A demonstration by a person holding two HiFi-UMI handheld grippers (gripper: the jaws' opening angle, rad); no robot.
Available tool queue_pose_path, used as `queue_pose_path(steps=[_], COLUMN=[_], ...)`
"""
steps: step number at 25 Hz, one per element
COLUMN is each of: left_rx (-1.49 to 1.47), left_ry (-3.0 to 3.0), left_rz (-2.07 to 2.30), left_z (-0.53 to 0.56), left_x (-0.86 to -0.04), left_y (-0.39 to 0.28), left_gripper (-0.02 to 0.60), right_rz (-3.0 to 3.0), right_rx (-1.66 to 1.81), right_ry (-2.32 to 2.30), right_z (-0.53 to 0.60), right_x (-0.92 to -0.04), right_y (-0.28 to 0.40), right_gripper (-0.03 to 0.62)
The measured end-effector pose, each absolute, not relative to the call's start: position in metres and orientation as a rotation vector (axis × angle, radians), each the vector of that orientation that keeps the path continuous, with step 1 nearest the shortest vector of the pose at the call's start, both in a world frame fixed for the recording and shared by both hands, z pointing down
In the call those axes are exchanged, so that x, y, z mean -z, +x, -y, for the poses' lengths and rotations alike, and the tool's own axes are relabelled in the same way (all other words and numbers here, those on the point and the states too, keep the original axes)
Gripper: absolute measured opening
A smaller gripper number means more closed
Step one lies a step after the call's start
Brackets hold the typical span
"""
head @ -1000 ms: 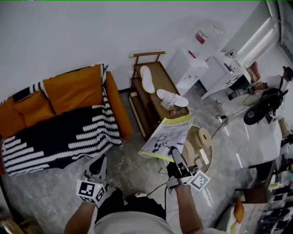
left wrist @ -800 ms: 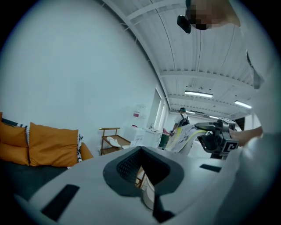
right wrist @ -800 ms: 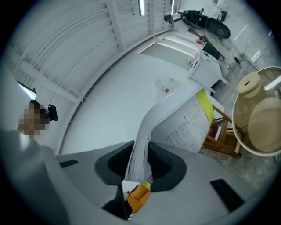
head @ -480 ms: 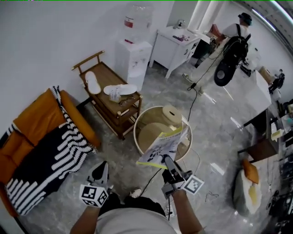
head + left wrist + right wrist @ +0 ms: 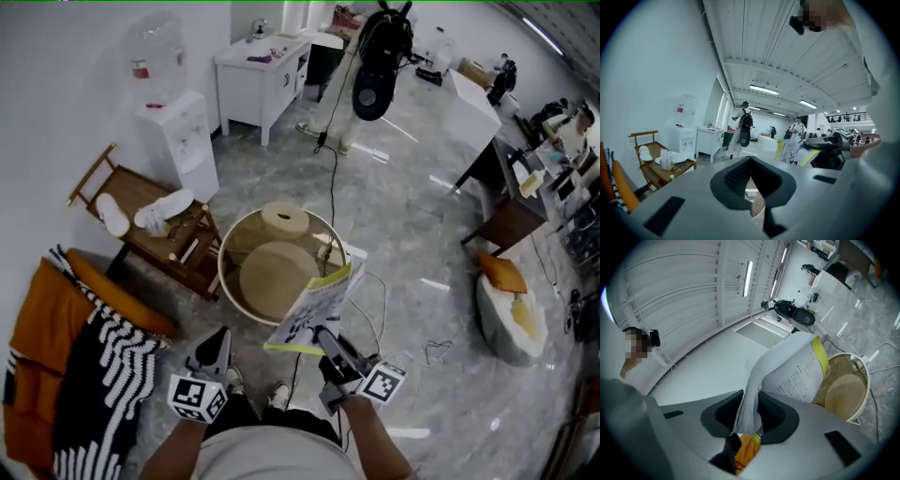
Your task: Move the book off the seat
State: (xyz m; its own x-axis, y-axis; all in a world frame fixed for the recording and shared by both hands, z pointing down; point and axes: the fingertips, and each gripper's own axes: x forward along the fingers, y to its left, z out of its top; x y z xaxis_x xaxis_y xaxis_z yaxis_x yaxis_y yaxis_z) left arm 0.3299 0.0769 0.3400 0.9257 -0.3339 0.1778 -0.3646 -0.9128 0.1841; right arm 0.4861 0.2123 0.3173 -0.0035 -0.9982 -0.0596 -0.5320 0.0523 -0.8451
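Head view: book (image 5: 314,314) carried farther from sofa (image 5: 56,366).

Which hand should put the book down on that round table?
The right, I think. The right hand-held gripper is shut on the book, which it holds up just in front of the round table. The left hand-held gripper holds nothing and sits off to the side.

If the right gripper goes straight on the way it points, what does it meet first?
Probably the round table, which lies just beyond the held book in the head view. Depth is unclear; the right gripper might pass above its top.
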Motion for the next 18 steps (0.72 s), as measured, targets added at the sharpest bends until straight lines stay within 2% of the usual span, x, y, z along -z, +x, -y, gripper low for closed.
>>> queue_pose_path(steps=[8,18], left_rx=[-0.206,-0.304], left_ry=[2.938,2.873], left_rz=[0.295,0.307], left_z=[-0.065,-0.025], left_x=[-0.348,-0.388], left_y=[0.381,0.363], left_gripper=[0.015,0.015], right_rz=[-1.512,-1.476], right_rx=[0.786,0.818], right_ry=[-1.698,-1.703], right_z=[-0.219,-0.174], right_x=[-0.326,-0.348], right_y=[0.509,0.510], right_gripper=[0.112,0.112])
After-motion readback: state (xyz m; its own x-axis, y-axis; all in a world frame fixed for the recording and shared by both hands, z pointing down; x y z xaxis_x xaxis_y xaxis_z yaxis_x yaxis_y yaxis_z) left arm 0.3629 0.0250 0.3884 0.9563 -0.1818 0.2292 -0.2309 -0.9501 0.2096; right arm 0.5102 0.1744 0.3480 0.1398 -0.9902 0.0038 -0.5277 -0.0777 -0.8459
